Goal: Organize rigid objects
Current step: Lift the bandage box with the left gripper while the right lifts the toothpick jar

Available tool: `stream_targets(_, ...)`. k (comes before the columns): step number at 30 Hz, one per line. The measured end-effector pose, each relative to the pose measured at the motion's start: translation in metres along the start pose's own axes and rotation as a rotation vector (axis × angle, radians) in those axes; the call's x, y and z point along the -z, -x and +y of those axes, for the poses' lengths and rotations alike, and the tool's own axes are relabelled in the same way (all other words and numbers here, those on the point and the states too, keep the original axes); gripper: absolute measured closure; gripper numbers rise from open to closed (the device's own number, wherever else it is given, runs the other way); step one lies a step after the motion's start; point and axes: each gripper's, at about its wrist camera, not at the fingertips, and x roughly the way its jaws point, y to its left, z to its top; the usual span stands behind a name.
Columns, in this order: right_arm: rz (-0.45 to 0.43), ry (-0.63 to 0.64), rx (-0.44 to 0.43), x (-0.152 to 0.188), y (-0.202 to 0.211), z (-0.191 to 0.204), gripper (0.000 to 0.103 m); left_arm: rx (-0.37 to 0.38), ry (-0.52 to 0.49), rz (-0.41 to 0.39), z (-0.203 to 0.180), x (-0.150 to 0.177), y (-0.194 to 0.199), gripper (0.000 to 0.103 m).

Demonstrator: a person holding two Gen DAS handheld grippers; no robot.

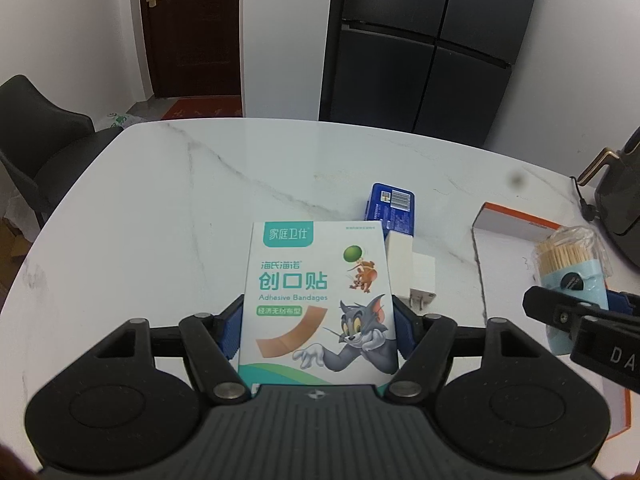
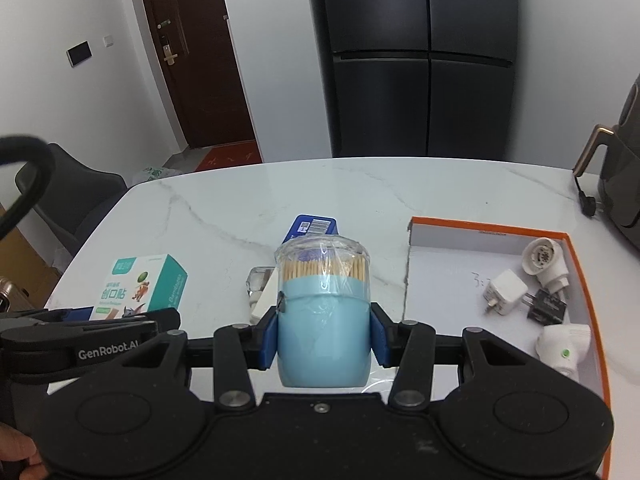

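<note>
My left gripper [image 1: 318, 328] is shut on a white and teal box of adhesive bandages [image 1: 320, 300], held upright above the marble table [image 1: 160, 208]; the same box [image 2: 140, 286] shows at the left of the right wrist view. My right gripper [image 2: 324, 340] is shut on a light blue toothpick jar [image 2: 322, 320] with a clear lid, also seen as the jar [image 1: 572, 280] at the right of the left wrist view. A blue box [image 1: 390, 208] and a white charger plug [image 1: 416, 276] lie on the table beyond the bandage box.
An orange-rimmed shallow box [image 2: 492, 226] at the right holds several white plugs and a black one [image 2: 546, 304]. A dark air fryer [image 2: 624, 184] with its cord stands at the far right. A dark chair [image 1: 36, 144] is at the table's left, a black fridge [image 1: 420, 40] behind.
</note>
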Motion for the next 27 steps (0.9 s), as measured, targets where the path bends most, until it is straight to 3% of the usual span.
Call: stream_targets(27,-0.025,-0.008,-0.001,0.020,0.040,-0.023,0.048,0.018,-0.022,-0.002,-0.032,0.026,0.024,0.032)
